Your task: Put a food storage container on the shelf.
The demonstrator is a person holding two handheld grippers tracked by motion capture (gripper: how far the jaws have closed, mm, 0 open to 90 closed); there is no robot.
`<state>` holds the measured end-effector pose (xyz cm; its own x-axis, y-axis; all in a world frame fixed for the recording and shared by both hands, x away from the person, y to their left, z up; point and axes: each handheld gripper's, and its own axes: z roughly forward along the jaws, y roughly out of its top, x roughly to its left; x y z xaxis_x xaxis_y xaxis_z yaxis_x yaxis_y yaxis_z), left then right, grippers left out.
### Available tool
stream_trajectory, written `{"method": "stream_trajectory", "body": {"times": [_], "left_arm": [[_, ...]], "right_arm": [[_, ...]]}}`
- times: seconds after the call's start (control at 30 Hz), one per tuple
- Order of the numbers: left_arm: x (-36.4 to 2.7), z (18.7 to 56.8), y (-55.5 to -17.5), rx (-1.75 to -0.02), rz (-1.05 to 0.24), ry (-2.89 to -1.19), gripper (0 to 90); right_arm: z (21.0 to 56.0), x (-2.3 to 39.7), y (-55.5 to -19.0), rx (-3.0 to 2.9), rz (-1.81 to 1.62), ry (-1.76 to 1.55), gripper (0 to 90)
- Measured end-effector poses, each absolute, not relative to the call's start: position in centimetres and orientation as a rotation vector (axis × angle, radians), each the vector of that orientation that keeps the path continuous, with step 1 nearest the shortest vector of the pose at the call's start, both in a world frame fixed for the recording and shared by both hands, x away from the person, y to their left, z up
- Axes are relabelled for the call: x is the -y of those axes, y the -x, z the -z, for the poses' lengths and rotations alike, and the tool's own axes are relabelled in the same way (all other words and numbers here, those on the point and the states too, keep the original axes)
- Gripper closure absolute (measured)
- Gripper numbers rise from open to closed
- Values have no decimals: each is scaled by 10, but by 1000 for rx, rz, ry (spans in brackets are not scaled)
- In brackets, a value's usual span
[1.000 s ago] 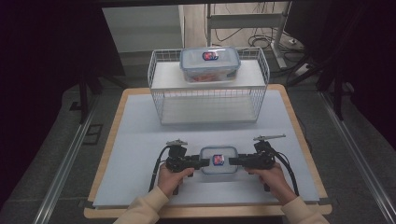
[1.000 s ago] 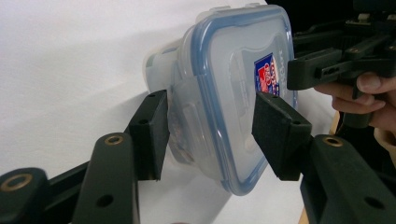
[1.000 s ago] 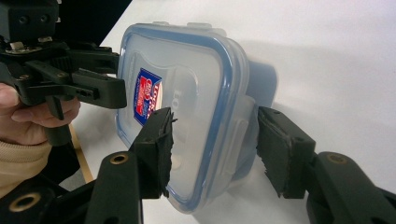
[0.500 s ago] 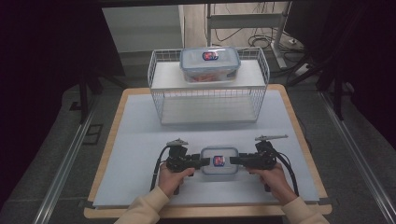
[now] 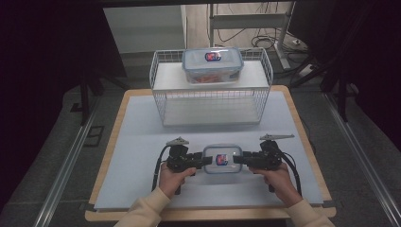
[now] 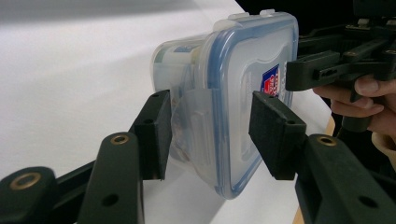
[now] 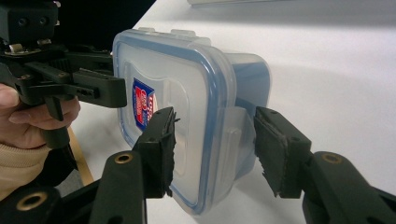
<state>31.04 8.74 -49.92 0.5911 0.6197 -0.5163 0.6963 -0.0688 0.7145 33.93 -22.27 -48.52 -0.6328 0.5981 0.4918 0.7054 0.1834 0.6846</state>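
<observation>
Small clear container (image 5: 222,159) with a blue-rimmed lid sits near the front of the white table mat (image 5: 142,142), right in the middle between both hands. A red and blue label shows on its lid.

Left gripper (image 5: 201,161) comes in from the left, jaws parted wide and straddling the container's left end. In the left gripper view the two pads stand either side of the side latch (image 6: 198,126), one below the lid rim and one over the lid; there is a gap on the lid side, and contact on the other side I cannot tell. Not clamped.

Right gripper (image 5: 239,160) mirrors it from the right, jaws also spread around the right end. In the right gripper view one pad lies against or just off the lid face by the label, the other stands clear of the clip (image 7: 233,135). No firm hold there either.

Farther back, a white wire basket (image 5: 161,90) stands at the far side of the mat, with a larger lidded container (image 5: 213,65) resting on top of it.
</observation>
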Motion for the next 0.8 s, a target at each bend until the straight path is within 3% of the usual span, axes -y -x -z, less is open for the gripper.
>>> {"method": "stream_trajectory", "body": {"times": [0.8], "left_arm": [[-96, 475, -314, -1046, 29, -1751, 507]], "right_arm": [[466, 215, -343, 2335, 1520, 1259, 496]]}}
